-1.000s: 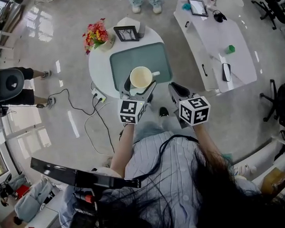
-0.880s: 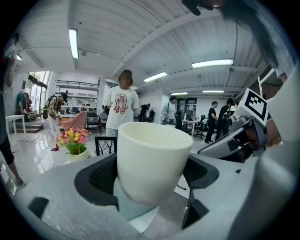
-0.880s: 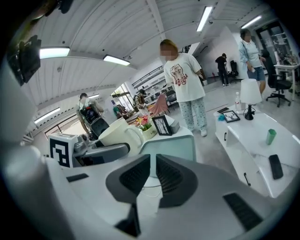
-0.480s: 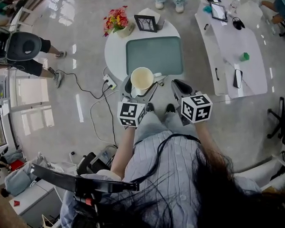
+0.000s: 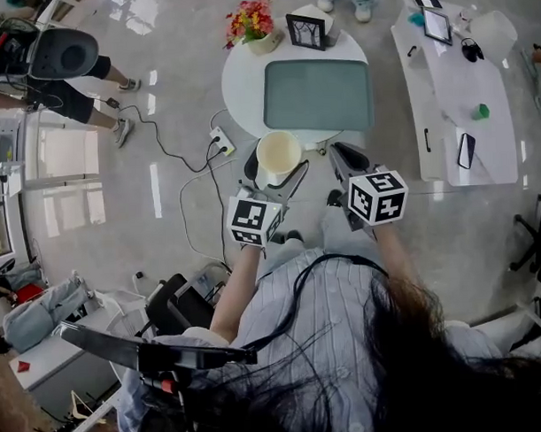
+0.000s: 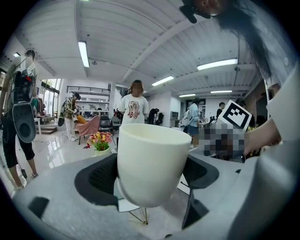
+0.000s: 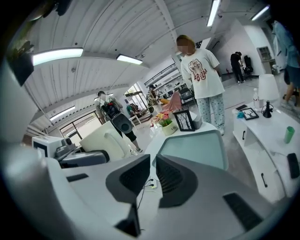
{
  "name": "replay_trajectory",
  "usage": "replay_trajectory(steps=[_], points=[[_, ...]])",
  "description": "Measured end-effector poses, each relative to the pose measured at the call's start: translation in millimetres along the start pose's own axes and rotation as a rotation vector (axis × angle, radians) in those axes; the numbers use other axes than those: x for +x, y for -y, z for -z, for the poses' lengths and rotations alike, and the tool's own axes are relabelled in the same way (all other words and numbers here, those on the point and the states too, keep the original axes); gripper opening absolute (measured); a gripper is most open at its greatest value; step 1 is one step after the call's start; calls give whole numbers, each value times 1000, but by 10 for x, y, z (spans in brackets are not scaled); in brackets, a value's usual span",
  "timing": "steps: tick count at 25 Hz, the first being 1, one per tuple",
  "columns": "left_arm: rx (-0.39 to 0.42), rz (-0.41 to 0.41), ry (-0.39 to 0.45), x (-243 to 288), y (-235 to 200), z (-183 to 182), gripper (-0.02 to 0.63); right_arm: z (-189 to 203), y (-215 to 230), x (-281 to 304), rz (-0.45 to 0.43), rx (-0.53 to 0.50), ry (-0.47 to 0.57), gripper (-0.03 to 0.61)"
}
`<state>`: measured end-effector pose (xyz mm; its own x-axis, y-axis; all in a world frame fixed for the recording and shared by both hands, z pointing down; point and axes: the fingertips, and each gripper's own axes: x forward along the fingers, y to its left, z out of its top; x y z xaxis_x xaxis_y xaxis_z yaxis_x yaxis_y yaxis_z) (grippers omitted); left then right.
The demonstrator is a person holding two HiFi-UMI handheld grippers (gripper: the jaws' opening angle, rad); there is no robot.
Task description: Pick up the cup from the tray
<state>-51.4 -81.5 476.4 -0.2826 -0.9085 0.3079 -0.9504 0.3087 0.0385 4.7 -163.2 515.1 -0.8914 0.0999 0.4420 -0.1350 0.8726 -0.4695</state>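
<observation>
Lifted off and drawn back toward the person since a second ago, the cream-white round cup (image 5: 278, 155) sat upright, clamped between the jaws of the left gripper (image 6: 151, 174). It hung over the near edge of the round white table (image 5: 242, 89), apart from the grey-green rectangular tray (image 5: 318, 96). Just beside it, the right gripper (image 7: 153, 174) held nothing, its jaws drawn nearly together with a thin slit between.
</observation>
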Motion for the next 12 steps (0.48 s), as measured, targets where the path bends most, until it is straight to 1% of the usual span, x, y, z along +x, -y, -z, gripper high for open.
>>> replay_trajectory(steps=[5, 9, 12], points=[[0, 32, 3, -443, -59, 140, 434, 147, -385, 17, 18, -5, 20, 54], [8, 70, 5, -794, -27, 265, 434, 355, -777, -62, 21, -26, 34, 54], [13, 85, 12, -1099, 15, 334, 434, 542, -1090, -163, 22, -28, 48, 54]])
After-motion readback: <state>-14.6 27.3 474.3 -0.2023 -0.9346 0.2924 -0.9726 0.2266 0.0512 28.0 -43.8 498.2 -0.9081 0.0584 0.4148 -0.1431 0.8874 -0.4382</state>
